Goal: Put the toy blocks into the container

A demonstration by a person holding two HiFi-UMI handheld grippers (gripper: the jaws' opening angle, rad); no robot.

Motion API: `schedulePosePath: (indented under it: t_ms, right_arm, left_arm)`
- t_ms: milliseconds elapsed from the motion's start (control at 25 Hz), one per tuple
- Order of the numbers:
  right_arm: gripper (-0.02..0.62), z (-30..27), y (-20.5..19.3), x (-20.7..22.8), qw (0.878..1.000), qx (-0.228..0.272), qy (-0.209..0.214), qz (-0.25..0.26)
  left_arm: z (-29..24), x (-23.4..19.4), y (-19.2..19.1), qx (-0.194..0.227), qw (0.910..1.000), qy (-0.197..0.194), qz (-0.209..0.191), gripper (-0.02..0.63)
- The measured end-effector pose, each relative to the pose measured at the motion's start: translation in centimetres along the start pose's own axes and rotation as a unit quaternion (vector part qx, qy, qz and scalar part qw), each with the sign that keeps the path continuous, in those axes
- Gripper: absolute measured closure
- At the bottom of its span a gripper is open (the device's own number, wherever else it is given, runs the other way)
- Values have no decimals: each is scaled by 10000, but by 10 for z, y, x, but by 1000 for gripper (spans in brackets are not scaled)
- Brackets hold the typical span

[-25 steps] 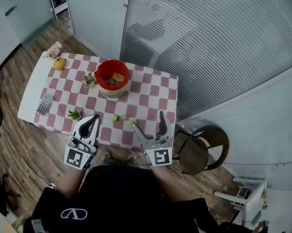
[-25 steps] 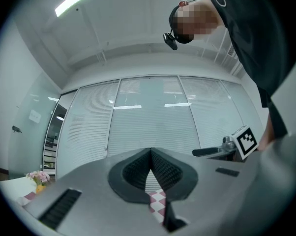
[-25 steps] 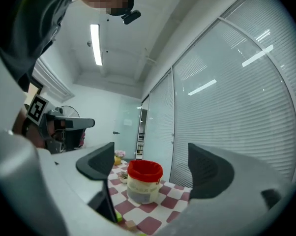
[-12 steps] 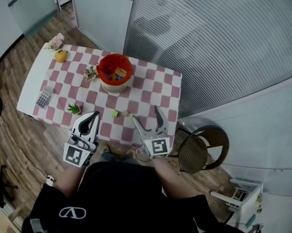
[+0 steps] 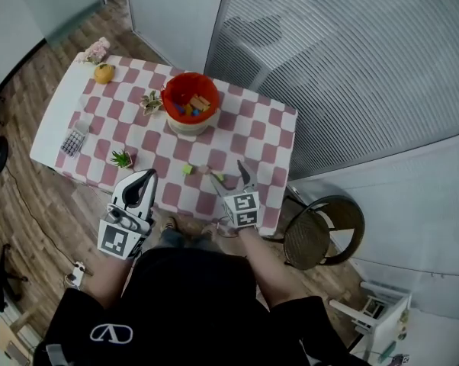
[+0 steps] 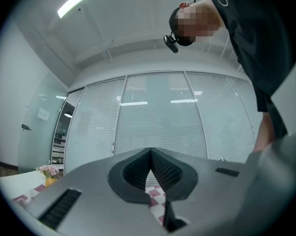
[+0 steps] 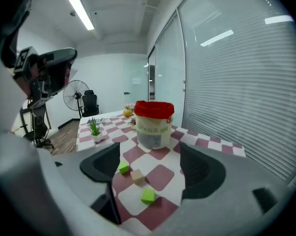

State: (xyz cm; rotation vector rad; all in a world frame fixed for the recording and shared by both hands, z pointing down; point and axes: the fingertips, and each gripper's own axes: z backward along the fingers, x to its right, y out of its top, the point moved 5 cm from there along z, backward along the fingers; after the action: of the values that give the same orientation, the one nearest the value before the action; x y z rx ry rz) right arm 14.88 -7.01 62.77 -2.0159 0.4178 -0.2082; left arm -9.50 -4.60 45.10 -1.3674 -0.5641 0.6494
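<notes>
Right gripper [image 7: 150, 168] is hovering, jaws spread wide and empty, over the checked table [image 5: 252, 132]. Ahead of it, a lime block [image 7: 148, 195], tan block [image 7: 136, 176] and second lime block [image 7: 123, 168] are lying flat in a row slanting toward 11 o'clock. At 12 o'clock the red-rimmed white container [image 7: 150, 127] is standing upright, mouth up, while the left gripper [image 5: 147, 175] is hanging pinched together off the table's edge.

Red-checked table [image 5: 254, 130], red container [image 5: 185, 126] of coloured blocks at its far side, green block [image 5: 187, 169], tan block [image 5: 204, 169] and second green block [image 5: 218, 178] by the near edge, right gripper [image 5: 231, 174] spread beside them, left gripper [image 5: 147, 178] closed at near left.
</notes>
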Motion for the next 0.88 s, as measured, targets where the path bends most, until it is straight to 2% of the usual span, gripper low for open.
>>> schedulePosePath:
  t_ms: [240, 480, 560, 720, 880]
  right_arm:
    - [219, -28, -47, 0, 9958, -876, 236, -147]
    - [245, -48, -83, 0, 9848, -1654, 450, -286]
    - [255, -53, -91, 1, 9808, -1865, 471, -315]
    - [264, -60, -103, 0, 9728, -2210, 572, -392]
    - [281, -65, -109, 1, 9673, -2428, 620, -380]
  left_arm:
    - [7, -2, -1, -54, 9999, 86, -11, 601]
    - [12, -4, -3, -108, 9997, 202, -39, 601]
    - [12, -4, 1, -19, 9997, 251, -48, 600]
    - [19, -6, -8, -248, 9994, 232, -19, 601]
    - [17, -7, -3, -127, 9994, 310, -29, 600]
